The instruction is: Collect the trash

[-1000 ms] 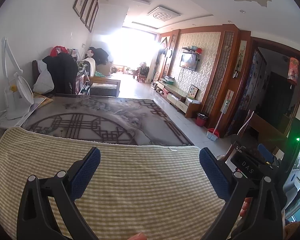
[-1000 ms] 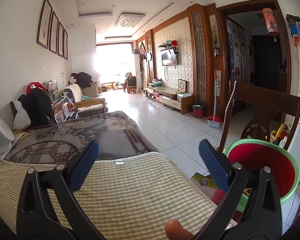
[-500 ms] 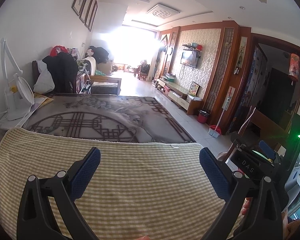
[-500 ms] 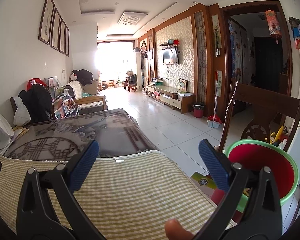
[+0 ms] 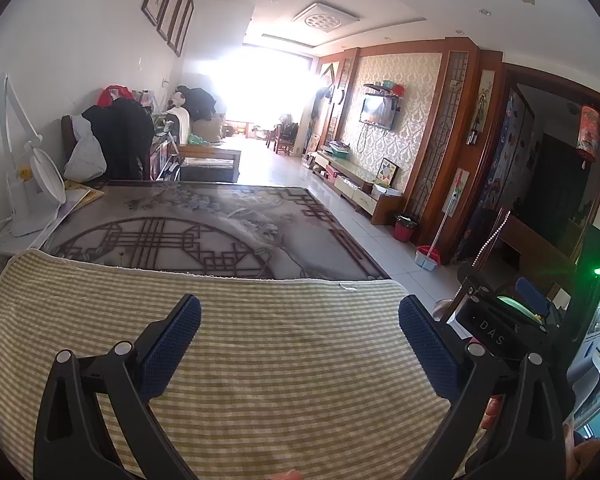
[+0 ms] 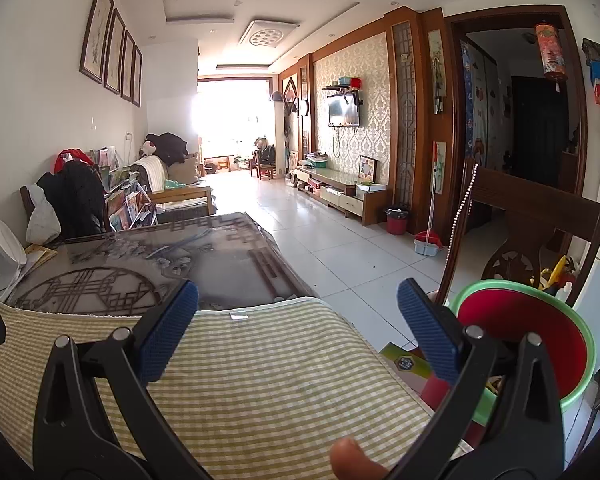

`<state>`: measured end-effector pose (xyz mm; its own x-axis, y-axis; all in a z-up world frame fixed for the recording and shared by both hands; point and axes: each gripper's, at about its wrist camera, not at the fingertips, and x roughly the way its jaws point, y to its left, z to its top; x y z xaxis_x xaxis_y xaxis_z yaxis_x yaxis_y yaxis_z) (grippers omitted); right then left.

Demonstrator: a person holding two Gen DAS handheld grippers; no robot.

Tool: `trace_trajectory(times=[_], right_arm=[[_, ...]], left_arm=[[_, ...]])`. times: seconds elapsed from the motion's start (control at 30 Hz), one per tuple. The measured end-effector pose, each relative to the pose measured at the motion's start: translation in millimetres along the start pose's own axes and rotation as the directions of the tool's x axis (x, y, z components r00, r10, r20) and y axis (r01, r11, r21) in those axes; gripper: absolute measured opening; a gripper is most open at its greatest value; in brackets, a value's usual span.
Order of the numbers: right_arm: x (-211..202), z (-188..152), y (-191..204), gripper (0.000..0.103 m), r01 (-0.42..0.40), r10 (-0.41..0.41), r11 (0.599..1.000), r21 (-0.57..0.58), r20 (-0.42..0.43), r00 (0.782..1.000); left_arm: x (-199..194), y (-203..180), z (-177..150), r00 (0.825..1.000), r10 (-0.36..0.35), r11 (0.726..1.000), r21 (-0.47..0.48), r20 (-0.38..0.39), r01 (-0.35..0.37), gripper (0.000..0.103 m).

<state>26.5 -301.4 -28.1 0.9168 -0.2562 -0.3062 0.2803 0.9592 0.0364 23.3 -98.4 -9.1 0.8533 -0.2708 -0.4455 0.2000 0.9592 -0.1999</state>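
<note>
My left gripper (image 5: 300, 342) is open over a green-and-cream checked cloth (image 5: 292, 408), with nothing between its blue pads (image 5: 172, 344). Over the same cloth's (image 6: 260, 380) right end, my right gripper (image 6: 298, 326) also stands open and empty. A red bin with a green rim (image 6: 540, 344) stands on the floor just right of the table, behind the right finger. A printed box (image 6: 404, 362) lies at the table's edge beside the bin. No loose trash shows on the cloth. The right gripper's black body (image 5: 496, 330) appears at the right of the left wrist view.
The cloth covers the near end of a dark patterned table (image 5: 204, 236). A white desk fan (image 5: 32, 196) stands at its left. A wooden chair (image 6: 540, 208) stands behind the bin. Tiled floor (image 6: 340, 240) runs ahead, with a small red bin (image 6: 396, 224) and a dustpan (image 6: 426, 242) by the wall.
Both views have drifted only slightly. Both grippers stay open and empty over the cloth.
</note>
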Motion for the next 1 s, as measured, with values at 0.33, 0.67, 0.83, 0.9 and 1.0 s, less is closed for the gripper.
trace_trajectory(times=[0.33, 0.67, 0.83, 0.9, 1.0], right_arm=[[0.0, -0.6, 0.6, 0.098, 0.000, 0.000, 1.000, -0.002, -0.003, 1.000], [3.6, -5.7, -0.6, 0.098, -0.006, 0.006, 1.000, -0.011, -0.018, 1.000], [5.1, -5.8, -0.5, 0.098, -0.012, 0.012, 1.000, -0.017, -0.027, 1.000], [5.6, -5.5, 0.2, 0.098, -0.015, 0.014, 1.000, -0.020, -0.029, 0.999], [5.7, -5.3, 0.4, 0.098, -0.016, 0.015, 1.000, -0.025, -0.034, 0.999]], left_arm=[[-0.2, -0.7, -0.1, 1.000, 0.000, 1.000, -0.001, -0.001, 0.000, 0.095], [0.8, -0.6, 0.0, 1.000, 0.000, 1.000, 0.000, -0.003, 0.000, 0.095], [2.3, 0.7, -2.6, 1.000, 0.000, 1.000, 0.000, -0.009, 0.000, 0.095], [2.8, 1.9, -3.7, 1.000, -0.001, 1.000, -0.001, -0.011, 0.001, 0.095], [3.3, 1.9, -3.5, 1.000, 0.001, 1.000, 0.001, -0.011, -0.001, 0.095]])
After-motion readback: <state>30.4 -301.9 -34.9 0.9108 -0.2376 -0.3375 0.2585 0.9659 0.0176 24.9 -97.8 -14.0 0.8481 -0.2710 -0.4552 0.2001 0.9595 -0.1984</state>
